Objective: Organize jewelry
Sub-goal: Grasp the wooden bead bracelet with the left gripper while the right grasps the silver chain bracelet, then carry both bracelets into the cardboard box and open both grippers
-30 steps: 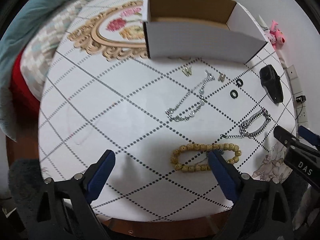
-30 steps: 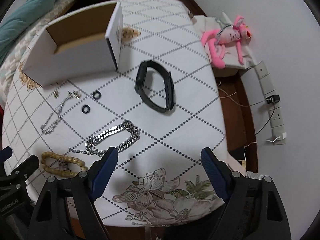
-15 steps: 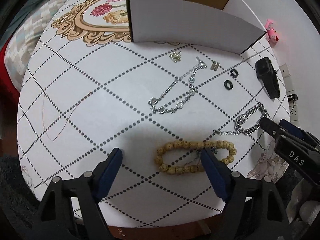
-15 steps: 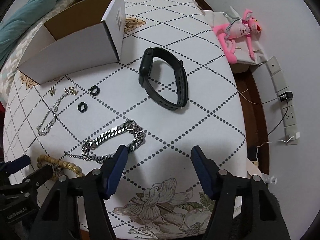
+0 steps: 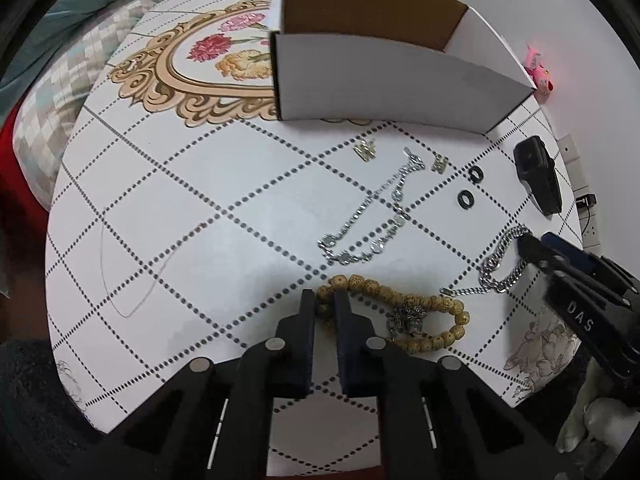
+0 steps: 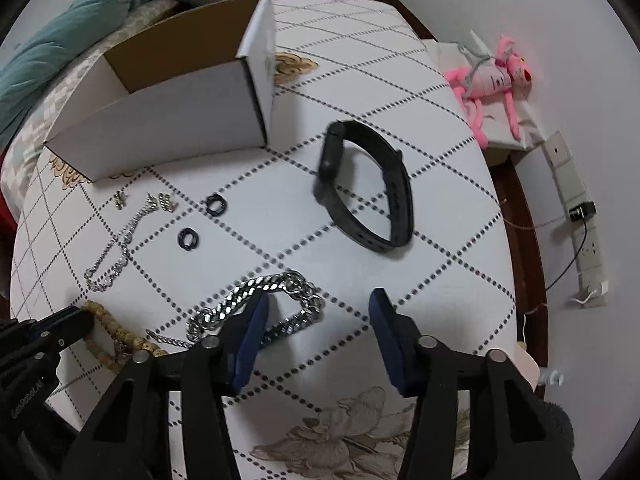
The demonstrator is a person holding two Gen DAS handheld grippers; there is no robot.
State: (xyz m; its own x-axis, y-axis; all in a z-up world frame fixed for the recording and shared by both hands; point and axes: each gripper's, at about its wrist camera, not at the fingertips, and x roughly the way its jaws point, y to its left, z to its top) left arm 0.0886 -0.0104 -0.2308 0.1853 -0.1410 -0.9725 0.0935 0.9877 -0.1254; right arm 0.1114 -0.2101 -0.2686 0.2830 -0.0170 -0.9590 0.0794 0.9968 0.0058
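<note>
My left gripper (image 5: 324,298) is shut on the left end of a wooden bead bracelet (image 5: 420,302) that lies on the white table (image 5: 200,160). My right gripper (image 6: 320,300) points down over a chunky silver chain (image 6: 236,300). Its jaws are closing with the chain's right loop between them; the right pad stands clear of it. Further back lie a thin silver bracelet (image 5: 372,216), two black rings (image 5: 465,199), gold earrings (image 5: 365,149) and a black watch band (image 6: 368,188). An open white cardboard box (image 5: 380,80) stands behind them.
A thin thread-like chain (image 5: 120,264) lies at the table's left. Cushions (image 5: 48,112) lie beyond the left edge. A pink plush toy (image 6: 492,80) and a power strip (image 6: 576,208) sit off the table to the right. The table's front edge is just below both grippers.
The left jaws went from wide open to shut on the bead bracelet's left end. The right gripper sank toward the chunky chain and its jaws narrowed.
</note>
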